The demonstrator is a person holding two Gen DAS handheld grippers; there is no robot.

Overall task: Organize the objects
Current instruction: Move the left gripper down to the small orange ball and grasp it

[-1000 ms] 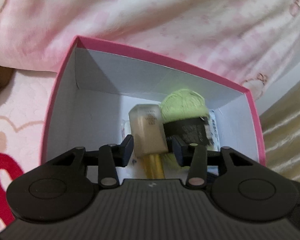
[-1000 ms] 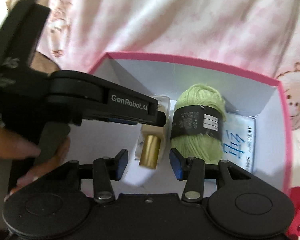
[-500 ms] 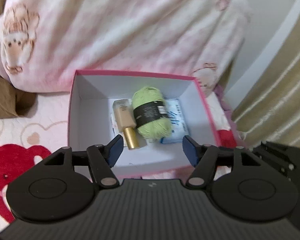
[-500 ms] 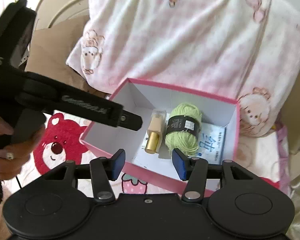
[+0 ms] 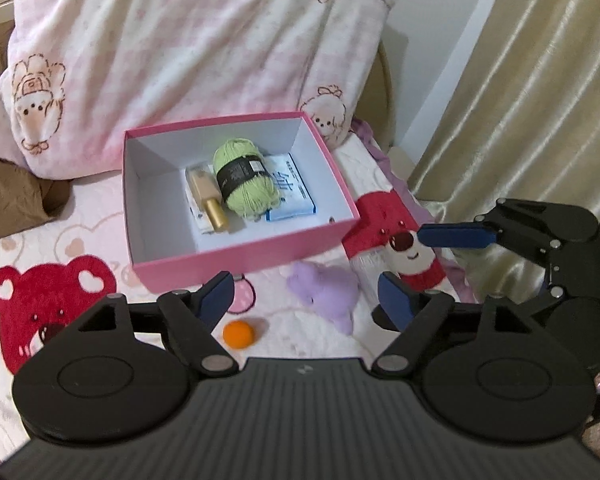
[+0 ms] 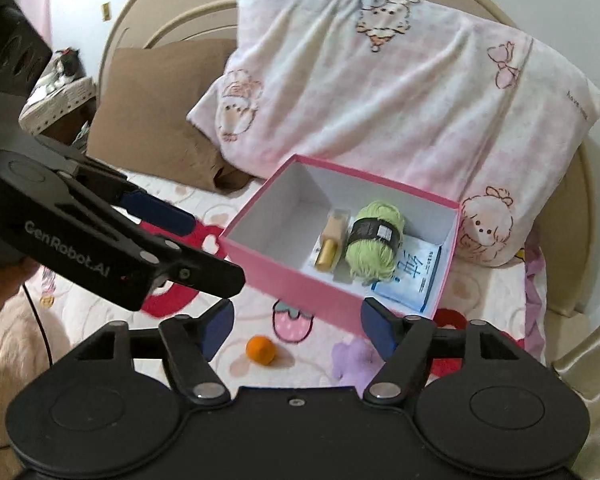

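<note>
A pink box (image 5: 244, 258) stands open on the bed. Inside lie a beige bottle with a gold cap (image 5: 206, 196), a green yarn ball (image 5: 246, 178) and a blue-white packet (image 5: 294, 192). In front of the box, an orange ball (image 5: 239, 333) and a purple plush (image 5: 326, 294) rest on the sheet. My left gripper (image 5: 306, 296) hovers above them, its jaws opening with nothing between them. My right gripper (image 6: 298, 322) hangs over the orange ball (image 6: 261, 350), also opening and holding nothing. Both sit well short of the box (image 6: 300, 288).
A pink-and-white pillow (image 5: 180, 60) leans behind the box, with a brown pillow (image 6: 156, 108) to its left. A red bear plush (image 5: 396, 240) lies right of the box. A gold curtain (image 5: 540, 100) hangs at the bed's right edge. A curved headboard (image 6: 160, 12) is behind.
Both grippers have pulled back and up out of the box while their jaws spread. The bottle that lay between the left fingers stays in the box beside the yarn.
</note>
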